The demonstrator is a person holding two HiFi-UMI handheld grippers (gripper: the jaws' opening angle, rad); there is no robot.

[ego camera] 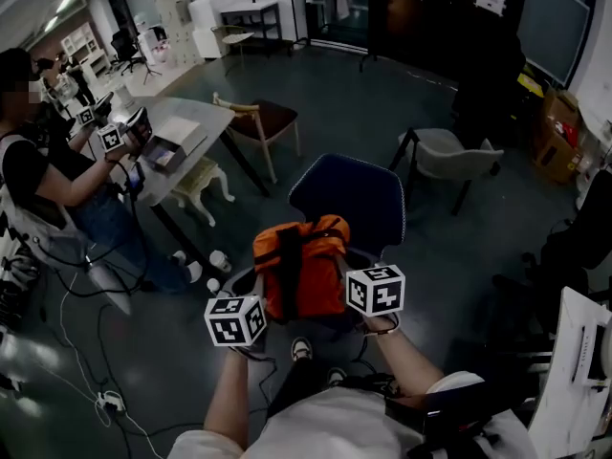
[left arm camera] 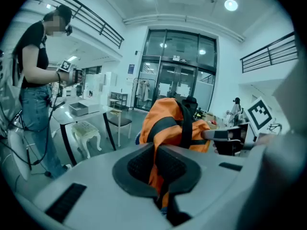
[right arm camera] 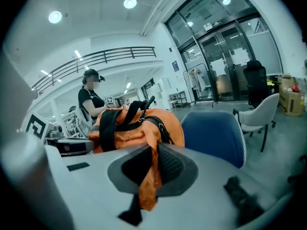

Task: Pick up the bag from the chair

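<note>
Table: white-topped with dark legs, at the left of the head view, carrying an open box; a person stands at its far side holding marker cubes.
Blue chair: directly ahead of the wearer, its padded back upright behind the bag.
Grey chair: well apart, to the right of the blue chair.
Orange bag: crossed by black straps, bunched upright over the blue chair's seat between the two grippers; whether its bottom touches the seat cannot be made out.
Left gripper: at the bag's left side, jaws pinched together on a fold of the orange fabric.
Right gripper: at the bag's right side, jaws nearly closed on a hanging strip of orange fabric.
</note>
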